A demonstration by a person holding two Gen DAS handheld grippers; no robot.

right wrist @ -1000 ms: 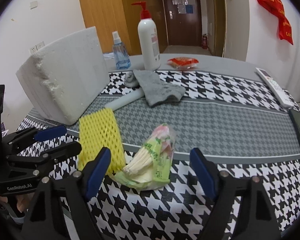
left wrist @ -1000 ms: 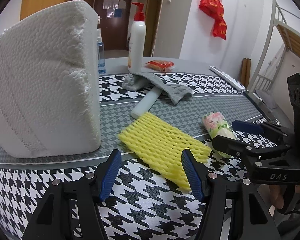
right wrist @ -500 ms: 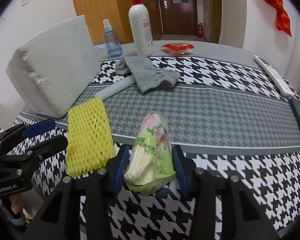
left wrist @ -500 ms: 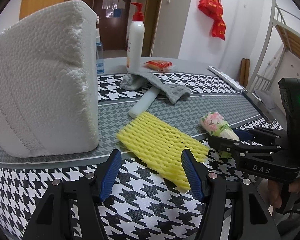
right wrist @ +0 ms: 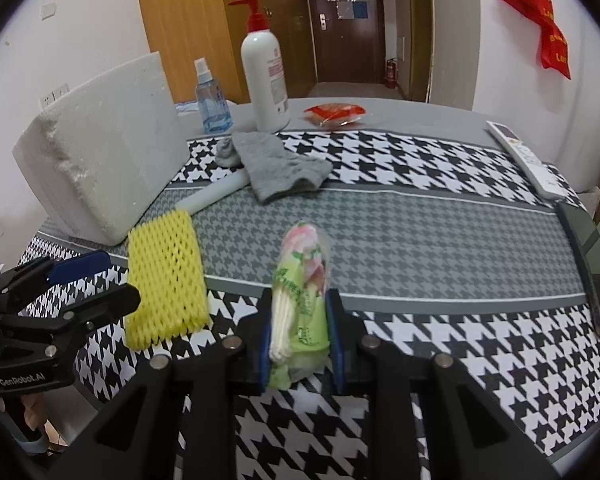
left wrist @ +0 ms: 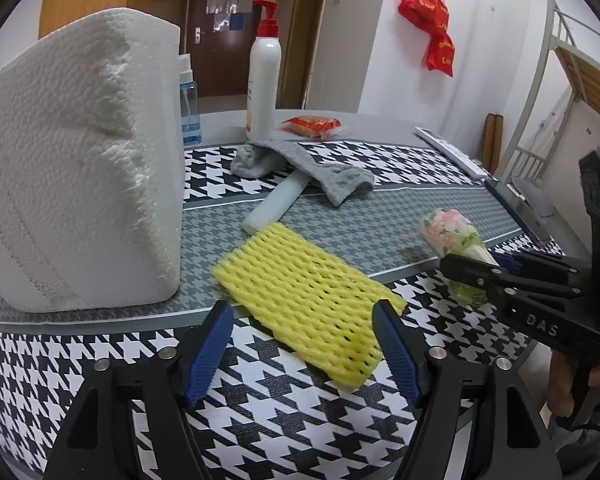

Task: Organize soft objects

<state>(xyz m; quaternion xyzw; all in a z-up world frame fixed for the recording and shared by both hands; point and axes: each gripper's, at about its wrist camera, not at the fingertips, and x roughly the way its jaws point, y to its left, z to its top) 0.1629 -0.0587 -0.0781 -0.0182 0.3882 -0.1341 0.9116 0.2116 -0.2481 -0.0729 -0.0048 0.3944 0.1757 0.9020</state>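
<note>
Houndstooth cloth in black, white and grey covers the table [right wrist: 440, 216] you work at, with a wooden door and a hallway behind it. Take the big white foam block [left wrist: 80, 168] as your landmark. Just beside its near corner lies the flat yellow foam net sleeve [left wrist: 308, 300], and your left gripper [left wrist: 304, 344] hangs over the sleeve's near end with its jaws opening, one blue pad on either side and neither touching it. That looks like a line-up for a pick, wide enough to take the sleeve across its width.

Farther from the block, past the sleeve, your right gripper [right wrist: 298, 336] is closing on the clear plastic packet of cotton swabs with a green and pink floral print [right wrist: 302, 292]. The pads already press its lower end (the film bulges between them), so the grip seems chosen low, where the swab sticks give it body. The packet's far end points away from you over the cloth.

Beyond the block's far side sit a crumpled grey cloth [right wrist: 280, 168] draped over a white foam tube [right wrist: 216, 192], then a white pump bottle with a red top [right wrist: 266, 80], a small blue spray bottle [right wrist: 212, 100] and a red snack packet [right wrist: 334, 114]. A white remote control [right wrist: 528, 160] lies well apart near the opposite edge. Nothing blocks either gripper, though they work close together.
</note>
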